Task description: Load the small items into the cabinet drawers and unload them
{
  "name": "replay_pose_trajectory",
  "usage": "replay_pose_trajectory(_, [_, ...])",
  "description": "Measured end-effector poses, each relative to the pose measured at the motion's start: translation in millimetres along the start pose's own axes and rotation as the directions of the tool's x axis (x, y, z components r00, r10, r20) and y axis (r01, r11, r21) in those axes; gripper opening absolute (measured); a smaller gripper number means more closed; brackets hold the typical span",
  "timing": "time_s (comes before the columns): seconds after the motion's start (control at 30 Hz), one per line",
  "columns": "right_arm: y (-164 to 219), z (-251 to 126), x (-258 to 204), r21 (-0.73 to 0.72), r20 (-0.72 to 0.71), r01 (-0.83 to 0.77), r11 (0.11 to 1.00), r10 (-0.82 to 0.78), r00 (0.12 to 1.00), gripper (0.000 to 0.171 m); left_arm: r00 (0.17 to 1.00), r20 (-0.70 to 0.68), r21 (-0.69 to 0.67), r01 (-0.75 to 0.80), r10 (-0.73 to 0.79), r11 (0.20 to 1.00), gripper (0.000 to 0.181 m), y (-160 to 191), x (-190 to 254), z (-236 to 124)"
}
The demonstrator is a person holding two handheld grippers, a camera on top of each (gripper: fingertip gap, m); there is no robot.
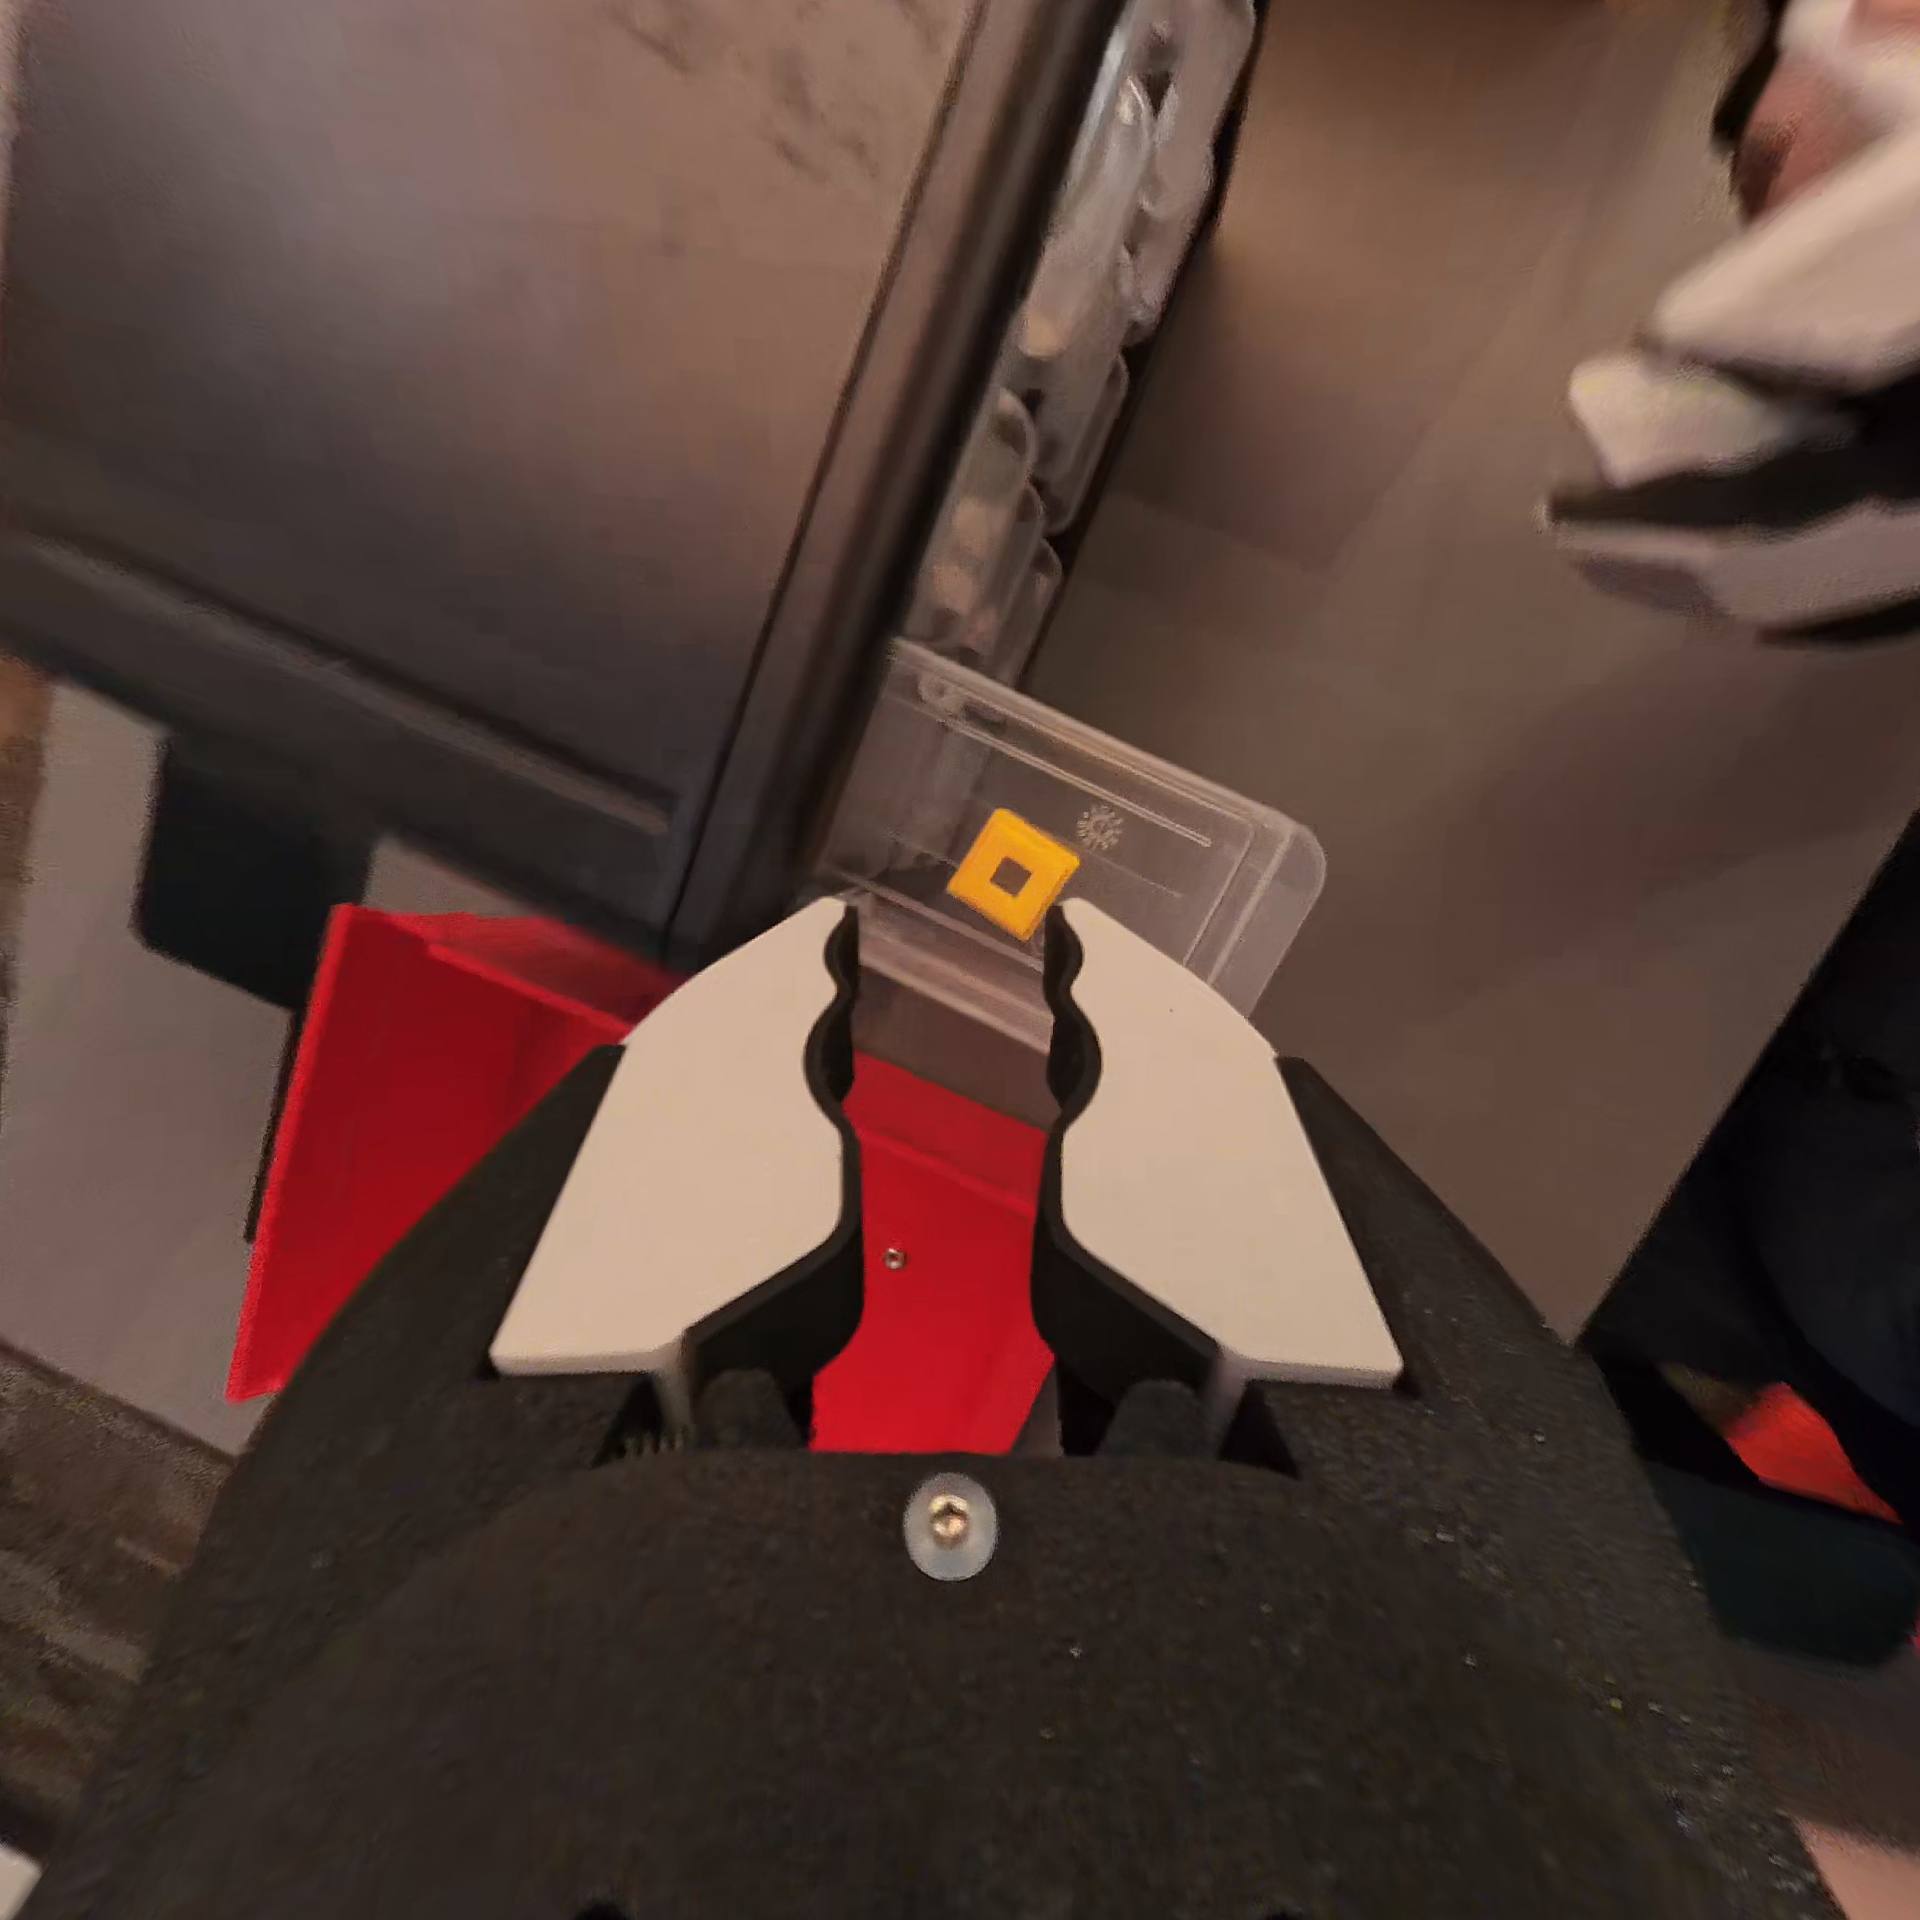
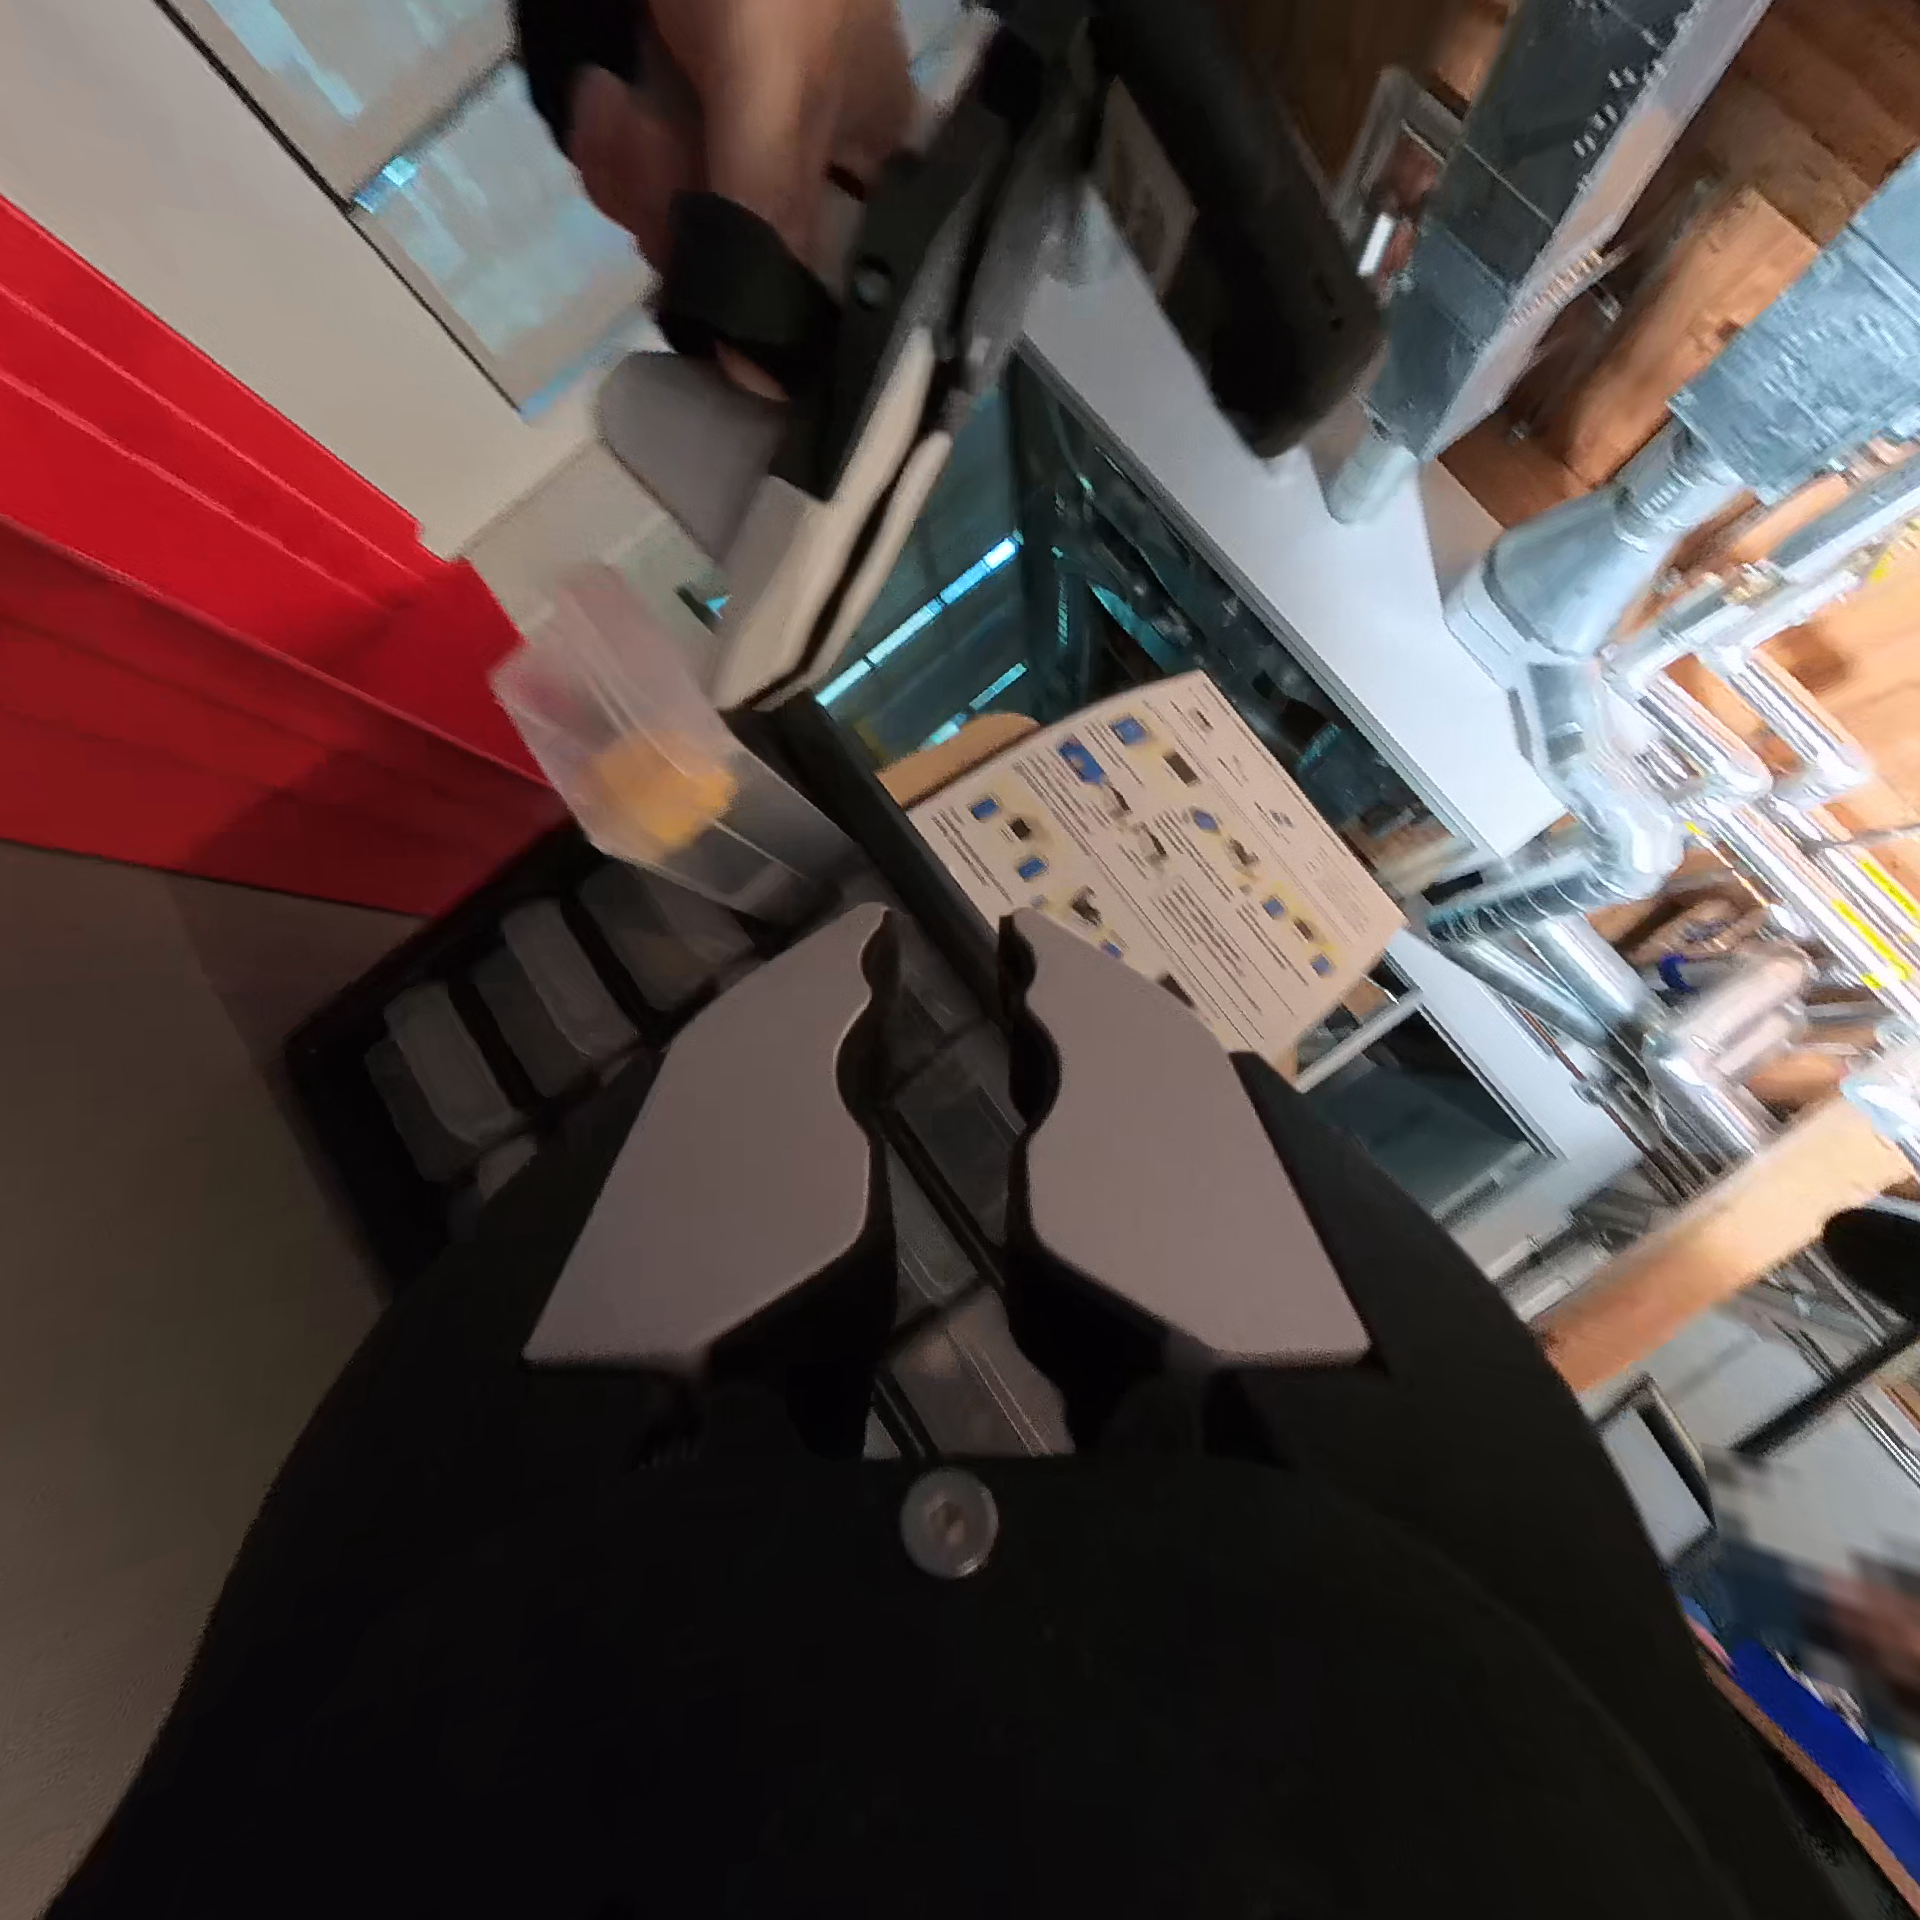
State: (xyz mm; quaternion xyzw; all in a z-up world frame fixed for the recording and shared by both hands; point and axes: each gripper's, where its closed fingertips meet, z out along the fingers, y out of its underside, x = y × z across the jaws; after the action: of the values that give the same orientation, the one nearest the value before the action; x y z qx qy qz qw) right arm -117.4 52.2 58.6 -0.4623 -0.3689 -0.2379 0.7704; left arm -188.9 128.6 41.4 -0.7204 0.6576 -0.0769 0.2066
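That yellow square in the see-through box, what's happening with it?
A person is working with two handheld grippers at a black cabinet of small clear drawers. The left gripper is pinching the front tab of one clear drawer that is pulled out. A small yellow square piece with a hole in its middle lies inside. The right gripper is nearby, open and holding nothing. A red bin sits beside the cabinet.
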Motion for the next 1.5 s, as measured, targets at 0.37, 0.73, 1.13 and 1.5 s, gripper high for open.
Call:
replay_pose_trajectory(0.37, [-41.4,41.7,-65.0,-0.005,0.250,0.157,0.988,-0.151,0.956,0.009,0.954,0.206,0.552,0.069,-0.216,0.831,0.029,33.1,4.4,-103.4])
replay_pose_trajectory(0.73, [-18.7,67.5,-64.8,-0.069,0.259,0.206,0.976,-0.182,0.948,0.007,0.913,0.198,0.557,0.195,-0.358,0.807,0.026,85.9,-28.6,-103.9])
replay_pose_trajectory(1.13, [13.2,103.7,-56.7,-0.131,0.196,0.258,0.957,-0.230,0.953,0.007,0.824,0.199,0.447,0.406,-0.531,0.797,0.025,128.6,-88.9,-57.1])
replay_pose_trajectory(1.5, [5.9,98.7,-52.0,-0.079,0.153,0.286,0.955,-0.272,0.950,0.009,0.755,0.241,0.253,0.557,-0.610,0.791,0.026,167.3,-129.8,16.0])
